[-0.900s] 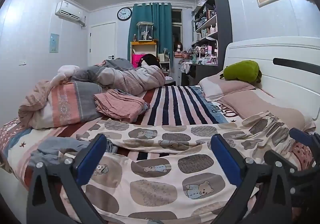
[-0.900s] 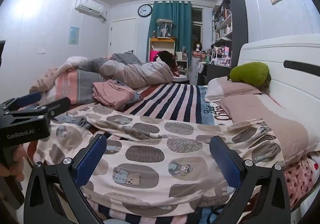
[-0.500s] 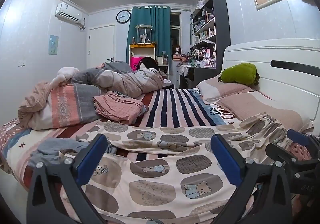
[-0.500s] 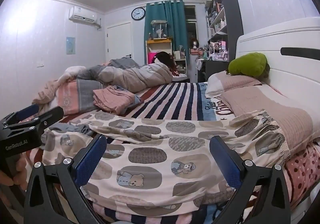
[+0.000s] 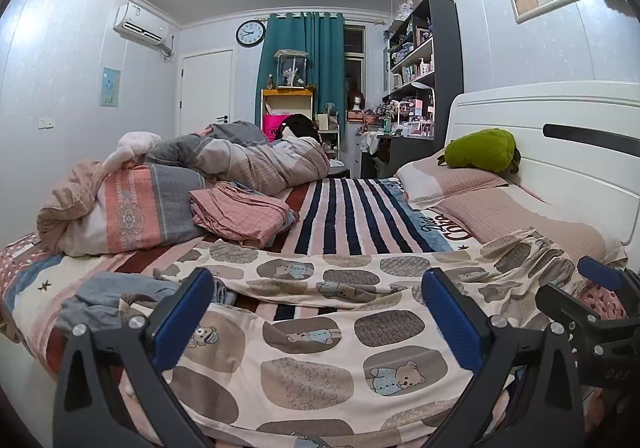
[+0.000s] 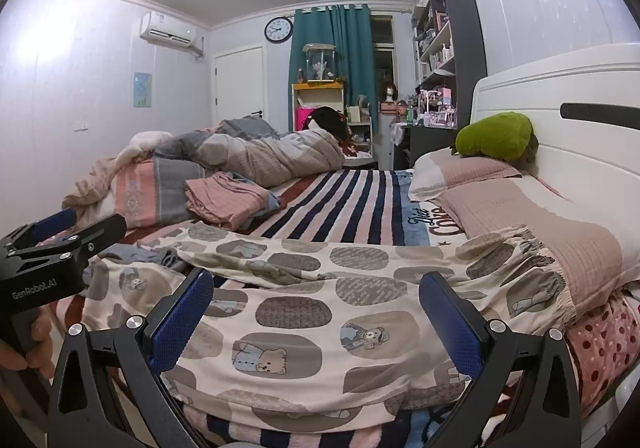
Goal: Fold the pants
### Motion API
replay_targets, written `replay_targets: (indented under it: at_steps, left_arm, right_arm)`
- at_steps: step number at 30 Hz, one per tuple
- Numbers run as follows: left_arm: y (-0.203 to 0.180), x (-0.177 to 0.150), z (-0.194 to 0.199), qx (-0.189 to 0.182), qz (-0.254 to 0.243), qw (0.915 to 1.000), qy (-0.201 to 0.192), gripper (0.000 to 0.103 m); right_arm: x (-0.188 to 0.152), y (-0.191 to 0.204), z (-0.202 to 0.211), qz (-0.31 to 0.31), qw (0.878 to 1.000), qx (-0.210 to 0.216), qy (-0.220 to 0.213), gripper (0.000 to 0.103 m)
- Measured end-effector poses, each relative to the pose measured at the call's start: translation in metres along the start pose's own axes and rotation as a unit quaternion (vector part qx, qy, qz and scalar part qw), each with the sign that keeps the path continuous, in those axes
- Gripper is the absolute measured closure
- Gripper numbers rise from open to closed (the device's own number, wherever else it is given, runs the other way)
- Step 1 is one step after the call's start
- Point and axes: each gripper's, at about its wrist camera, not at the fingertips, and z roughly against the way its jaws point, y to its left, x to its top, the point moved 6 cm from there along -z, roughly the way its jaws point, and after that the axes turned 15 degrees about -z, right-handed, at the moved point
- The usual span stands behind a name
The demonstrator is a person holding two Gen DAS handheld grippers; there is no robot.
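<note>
Cream pants [image 5: 320, 332] printed with teddy bears and grey-brown ovals lie spread flat across the near edge of the bed, legs towards the left. Their gathered elastic waistband [image 6: 536, 280] rests against the pink pillow at the right. My left gripper [image 5: 316, 312] hovers open over the legs, with nothing between its blue pads. My right gripper [image 6: 316, 312] hangs open above the pants nearer the waistband, also empty. In the right wrist view the left gripper [image 6: 60, 232] shows at the left edge, held by a hand [image 6: 24, 344].
A crumpled grey-blue garment [image 5: 108, 296] lies at the pants' left end. Folded pink checked cloth [image 5: 240, 212] and bunched quilts [image 5: 132, 204] occupy the left side of the striped bed [image 5: 352, 216]. Pillows [image 5: 500, 216], a green plush [image 5: 480, 150] and the white headboard [image 5: 560, 128] stand right.
Both grippers have shifted slightly, so the views have tilted and drifted a little. The pants lie as before, and both grippers have stayed open.
</note>
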Motion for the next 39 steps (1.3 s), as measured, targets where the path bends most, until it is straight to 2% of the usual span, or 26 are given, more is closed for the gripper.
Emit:
replay_targets:
  at_steps: [39]
  left_arm:
    - [0.0025, -0.0014, 0.0016, -0.002, 0.003, 1.0000, -0.001, 0.001]
  right_arm:
    - [-0.0030, 0.0042, -0.0008, 0.006, 1.000, -0.001, -0.001, 0.001]
